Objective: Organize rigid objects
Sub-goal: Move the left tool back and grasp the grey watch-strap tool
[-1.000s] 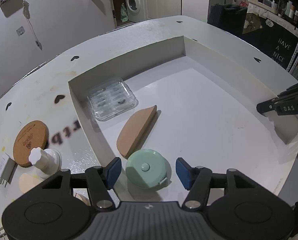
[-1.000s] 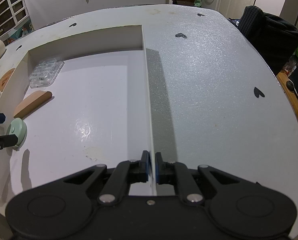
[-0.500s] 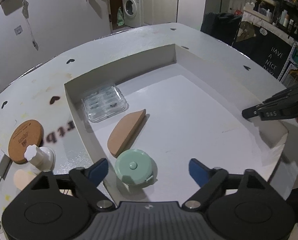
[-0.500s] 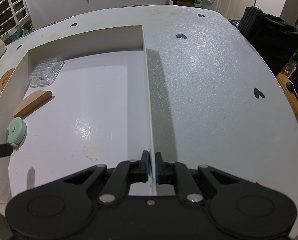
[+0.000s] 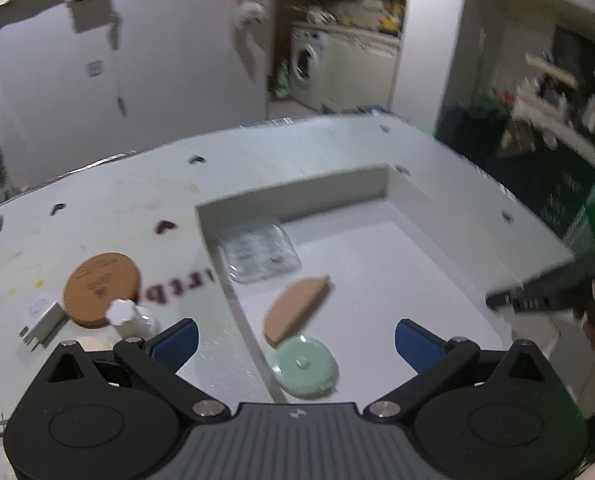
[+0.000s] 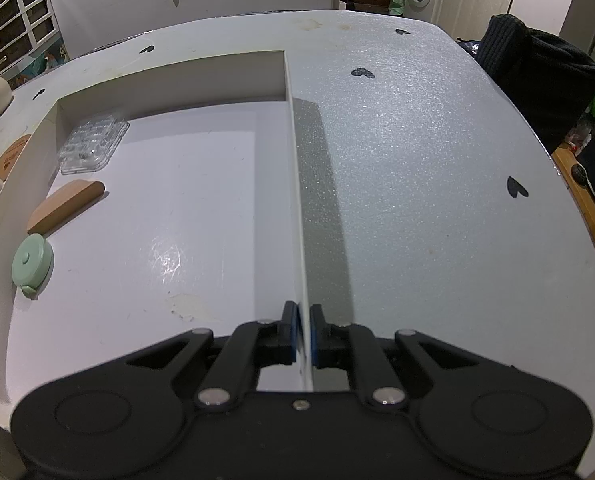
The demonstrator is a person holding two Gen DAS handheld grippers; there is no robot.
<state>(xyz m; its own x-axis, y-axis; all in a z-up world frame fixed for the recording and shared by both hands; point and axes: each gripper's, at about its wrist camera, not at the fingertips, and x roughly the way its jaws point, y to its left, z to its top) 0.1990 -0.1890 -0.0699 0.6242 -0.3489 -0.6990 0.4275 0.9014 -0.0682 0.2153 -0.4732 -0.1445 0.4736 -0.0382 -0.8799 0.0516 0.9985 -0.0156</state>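
Several black hearts point(image 6: 516, 188) dot white table point(image 6: 437, 200).

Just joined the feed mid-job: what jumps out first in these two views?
The big white tray fills both views, with three things lined along its left wall: a clear case at the far corner, a wooden block, then a mint tape measure nearest. The right gripper is shut on the tray's right wall. The left gripper hangs wide open above the tape measure; a cork coaster lies outside the tray.
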